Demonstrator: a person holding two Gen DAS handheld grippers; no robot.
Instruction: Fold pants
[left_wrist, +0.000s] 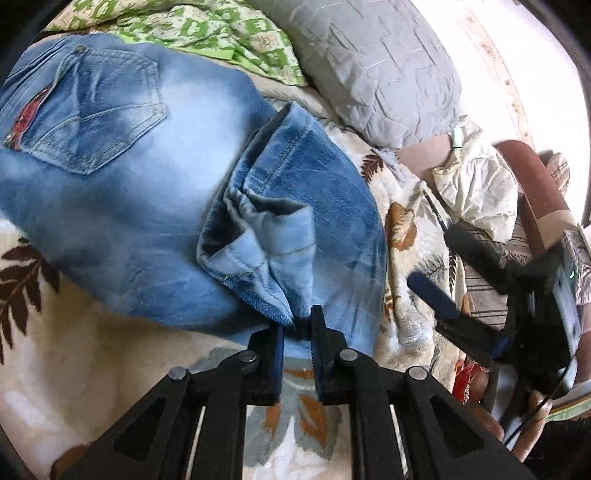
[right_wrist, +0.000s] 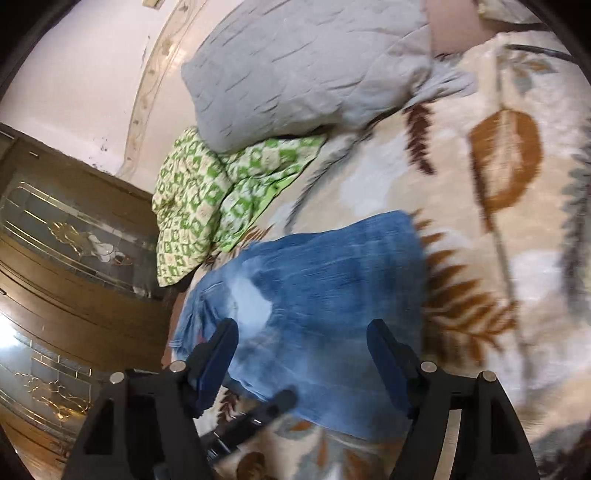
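Left claw (left_wrist: 297, 332) pinches jeans (left_wrist: 147, 206) on blanket (left_wrist: 74, 350).

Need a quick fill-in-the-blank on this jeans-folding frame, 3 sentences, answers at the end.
1. The left gripper is shut on the ____ of the jeans.
2. The right gripper hangs over the jeans with its jaws ____.
3. The grey pillow partly lies on a ____-and-cream patterned cloth.

Answers: hem; open; green

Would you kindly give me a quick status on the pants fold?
Left hand-held gripper pinching the jeans hem. Right hand-held gripper open above them, empty. Jeans folded on the blanket; nothing obstructing.
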